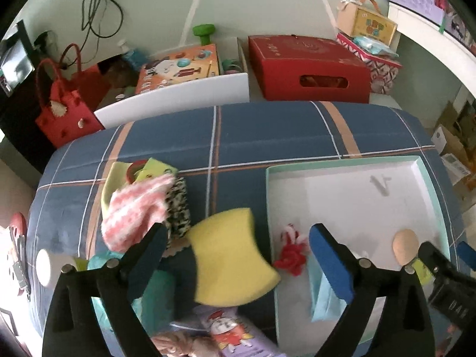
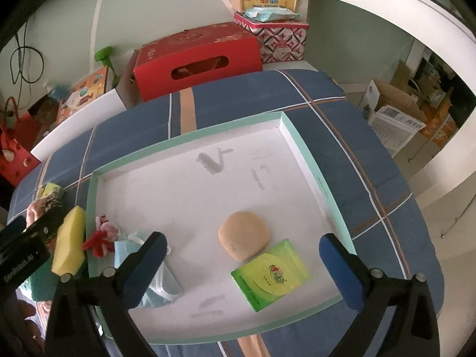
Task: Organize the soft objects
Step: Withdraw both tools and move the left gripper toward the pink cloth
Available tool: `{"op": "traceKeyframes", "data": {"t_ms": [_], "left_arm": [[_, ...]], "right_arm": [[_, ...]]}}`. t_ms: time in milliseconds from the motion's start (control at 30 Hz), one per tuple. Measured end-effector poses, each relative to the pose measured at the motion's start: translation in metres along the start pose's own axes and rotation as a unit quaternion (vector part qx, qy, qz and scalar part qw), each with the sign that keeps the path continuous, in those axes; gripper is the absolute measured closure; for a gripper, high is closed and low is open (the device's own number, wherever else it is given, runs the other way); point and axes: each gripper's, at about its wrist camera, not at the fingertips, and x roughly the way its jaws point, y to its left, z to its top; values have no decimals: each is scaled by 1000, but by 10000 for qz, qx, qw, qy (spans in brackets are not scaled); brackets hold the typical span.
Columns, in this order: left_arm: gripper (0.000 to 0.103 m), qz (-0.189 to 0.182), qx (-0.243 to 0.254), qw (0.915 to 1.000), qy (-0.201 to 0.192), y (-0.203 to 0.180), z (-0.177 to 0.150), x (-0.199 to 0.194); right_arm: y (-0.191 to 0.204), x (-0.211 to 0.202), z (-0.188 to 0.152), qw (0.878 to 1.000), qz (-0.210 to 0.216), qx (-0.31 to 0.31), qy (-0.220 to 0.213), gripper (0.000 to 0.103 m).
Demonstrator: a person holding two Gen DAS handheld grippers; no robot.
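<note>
My left gripper [image 1: 238,236] is open wide. A blurred yellow sponge [image 1: 229,255] sits between its fingers and touches neither pad, just left of the white tray's mint rim [image 1: 351,160]. In the tray lie a red-and-white knotted toy [image 1: 290,255], a light blue mask [image 1: 319,291] and a beige round puff [image 1: 405,245]. My right gripper [image 2: 244,239] is open over the tray [image 2: 190,139], above the puff [image 2: 238,229] and a green tissue pack [image 2: 270,273]. The sponge [image 2: 70,241] shows outside the left rim.
A pile with a pink-white fluffy cloth [image 1: 136,208] and a black-white patterned piece [image 1: 178,205] lies left on the blue plaid cover [image 1: 267,131]. A purple packet [image 1: 232,333] is near me. A red box [image 1: 309,68] and a red bag [image 1: 65,110] stand behind.
</note>
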Motion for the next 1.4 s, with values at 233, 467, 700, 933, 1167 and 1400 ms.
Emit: {"op": "traceKeyframes", "data": {"t_ms": [233,467,700,933,1167,1400], "left_arm": [[7,-57,-257,9992,-309,37,-23,-19],[7,-106,-687,9965,-474,90,-53,-40],[7,55,-1068,9932,-468,144,-79,-52],[7,240,-1544,9870,-372,188,-105,-52],[7,-194,-1972,9798,276,203,-132,-29],[7,-379,-1896,9792,619,193,-146,-15]], "right_arm": [[7,-10,-3,9999,139,0,-92,0],[34,-26,-7,9980,406,-354,-319,0],[71,-36,-17,9947,509,-816,-354,0],[104,-46,-32,9886,903,-1147,-373,0],[130,-51,-58,9830,1109,-1432,-298,0],[140,-34,-92,9812,1147,-1550,103,0]]}}
